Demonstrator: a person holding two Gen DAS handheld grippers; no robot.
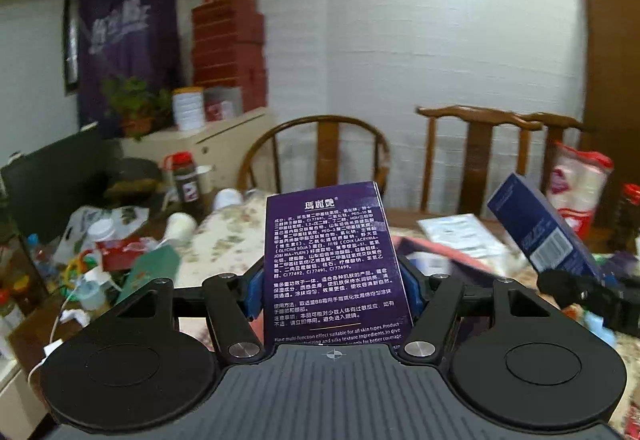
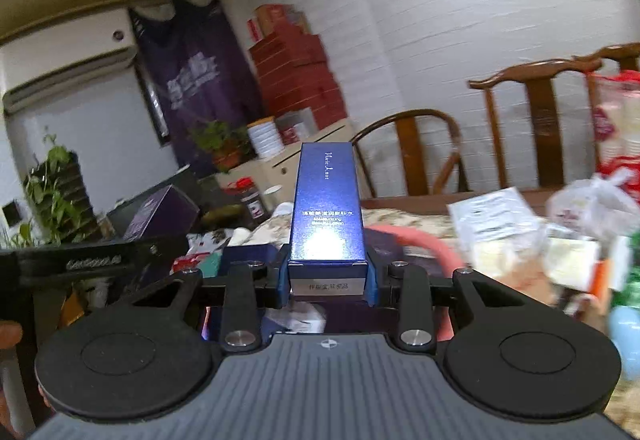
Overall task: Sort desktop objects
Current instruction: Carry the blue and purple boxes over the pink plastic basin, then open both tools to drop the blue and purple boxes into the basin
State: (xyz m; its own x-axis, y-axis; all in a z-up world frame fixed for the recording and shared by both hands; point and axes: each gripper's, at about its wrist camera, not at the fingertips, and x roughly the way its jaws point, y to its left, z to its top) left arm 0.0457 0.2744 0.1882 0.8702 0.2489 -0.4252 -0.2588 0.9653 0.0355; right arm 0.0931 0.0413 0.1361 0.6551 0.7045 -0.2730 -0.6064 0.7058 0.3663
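Observation:
My left gripper [image 1: 333, 294] is shut on a purple cosmetics box [image 1: 332, 260] with white print, held upright above the table. My right gripper [image 2: 328, 282] is shut on a tall blue box [image 2: 326, 207], also raised and upright. The blue box [image 1: 544, 228] and the right gripper [image 1: 584, 292] show tilted at the right of the left wrist view. The purple box [image 2: 160, 215] and the left gripper [image 2: 92, 260] show at the left of the right wrist view.
The table with a floral cloth [image 1: 224, 240] is crowded: paper cups [image 1: 180, 226], a red-lidded jar [image 1: 185, 179], plastic bags [image 2: 592, 207], a pink ring-shaped thing [image 2: 424, 244], packets. Wooden chairs [image 1: 480, 143] stand behind it. A cabinet [image 1: 216, 143] with a plant stands at the left.

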